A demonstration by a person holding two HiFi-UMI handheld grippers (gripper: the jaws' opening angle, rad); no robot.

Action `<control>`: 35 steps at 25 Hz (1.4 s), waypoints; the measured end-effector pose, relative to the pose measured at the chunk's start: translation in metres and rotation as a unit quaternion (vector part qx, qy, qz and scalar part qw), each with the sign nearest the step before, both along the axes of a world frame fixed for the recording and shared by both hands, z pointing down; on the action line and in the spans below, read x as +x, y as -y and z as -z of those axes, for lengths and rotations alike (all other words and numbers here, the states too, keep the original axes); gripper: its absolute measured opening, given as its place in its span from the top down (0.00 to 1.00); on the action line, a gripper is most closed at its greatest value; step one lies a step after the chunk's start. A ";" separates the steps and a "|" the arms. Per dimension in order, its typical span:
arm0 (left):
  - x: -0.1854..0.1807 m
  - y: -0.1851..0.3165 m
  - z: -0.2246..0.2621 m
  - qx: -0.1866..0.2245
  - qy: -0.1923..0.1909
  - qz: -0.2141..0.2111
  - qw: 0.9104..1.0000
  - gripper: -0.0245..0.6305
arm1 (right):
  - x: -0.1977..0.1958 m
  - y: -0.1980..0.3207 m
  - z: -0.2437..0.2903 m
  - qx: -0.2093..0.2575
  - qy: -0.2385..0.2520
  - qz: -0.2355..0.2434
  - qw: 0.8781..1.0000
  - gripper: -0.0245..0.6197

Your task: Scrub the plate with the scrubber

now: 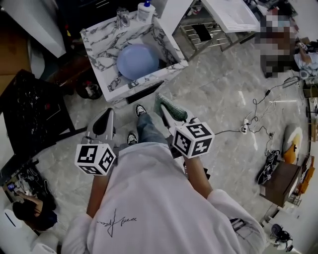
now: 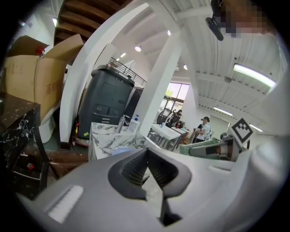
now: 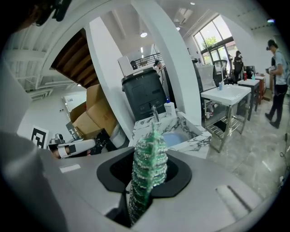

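A pale blue plate (image 1: 137, 61) lies in the marble sink (image 1: 171, 49) ahead of me; it also shows in the right gripper view (image 3: 171, 138). My right gripper (image 1: 166, 113) is shut on a green scrubber (image 1: 170, 106), which stands up between its jaws (image 3: 147, 167) and points toward the sink. My left gripper (image 1: 108, 114) hangs to the left, short of the sink, its ribbed pads (image 2: 156, 170) closed together with nothing between them. Both grippers are well back from the plate, above the floor.
A faucet (image 1: 121, 18) and a soap bottle (image 1: 144, 10) stand on the sink's far rim. A black wire rack (image 1: 30, 109) is at the left, a steel table (image 1: 208, 30) at the right. Cables and a power strip (image 1: 244, 128) lie on the floor. Cardboard boxes (image 2: 41, 77) stand at the far left.
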State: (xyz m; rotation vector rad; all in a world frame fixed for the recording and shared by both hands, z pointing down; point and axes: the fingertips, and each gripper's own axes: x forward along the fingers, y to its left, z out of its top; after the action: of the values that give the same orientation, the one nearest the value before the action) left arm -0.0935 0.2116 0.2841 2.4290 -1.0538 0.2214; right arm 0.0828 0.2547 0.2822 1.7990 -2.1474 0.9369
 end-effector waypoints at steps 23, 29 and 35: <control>0.067 0.177 -0.006 0.010 0.093 0.107 0.990 0.91 | 0.058 0.177 -0.028 -0.025 0.065 0.176 0.982 0.88; 0.076 0.193 -0.022 -0.009 0.104 0.113 0.988 0.91 | 0.064 0.187 -0.040 -0.042 0.069 0.197 0.977 0.88; 0.077 0.201 -0.055 -0.046 0.110 0.118 0.986 0.91 | 0.076 0.182 -0.063 -0.071 0.073 0.189 0.977 0.88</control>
State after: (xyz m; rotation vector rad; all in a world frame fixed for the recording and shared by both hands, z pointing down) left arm -0.0161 0.0103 0.3394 2.2102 -1.3853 0.4561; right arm 0.1590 0.0731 0.3455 1.2297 -2.3260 1.1172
